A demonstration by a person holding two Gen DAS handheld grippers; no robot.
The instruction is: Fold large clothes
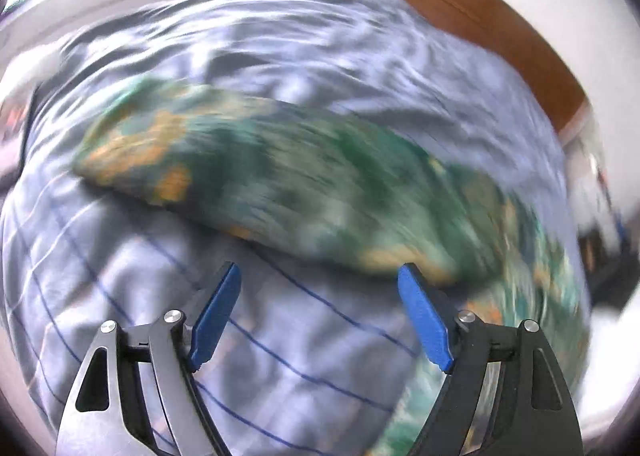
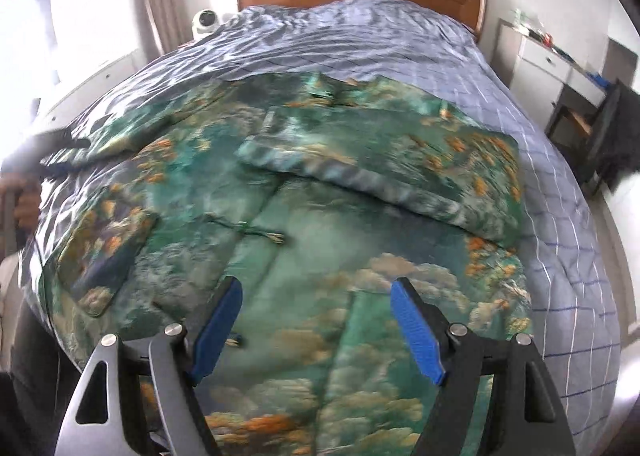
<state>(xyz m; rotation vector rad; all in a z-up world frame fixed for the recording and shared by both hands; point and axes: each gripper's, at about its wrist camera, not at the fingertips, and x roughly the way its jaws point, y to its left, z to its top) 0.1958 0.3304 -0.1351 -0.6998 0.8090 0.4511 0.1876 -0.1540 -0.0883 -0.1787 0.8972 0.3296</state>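
Spread flat on the blue checked bedspread (image 2: 560, 215), the green printed garment (image 2: 304, 256) has one sleeve (image 2: 380, 171) folded across — ready for folding. Both the left gripper (image 1: 320, 312) and right gripper (image 2: 316, 328) hang wide open, holding nothing.

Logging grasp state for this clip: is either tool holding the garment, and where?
Nothing is held. The left tool is open above the blue bedding, and the right tool is open above the green patterned garment.

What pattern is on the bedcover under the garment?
The bedcover is pale blue with a thin dark-blue and white check, clearest in the right wrist view.
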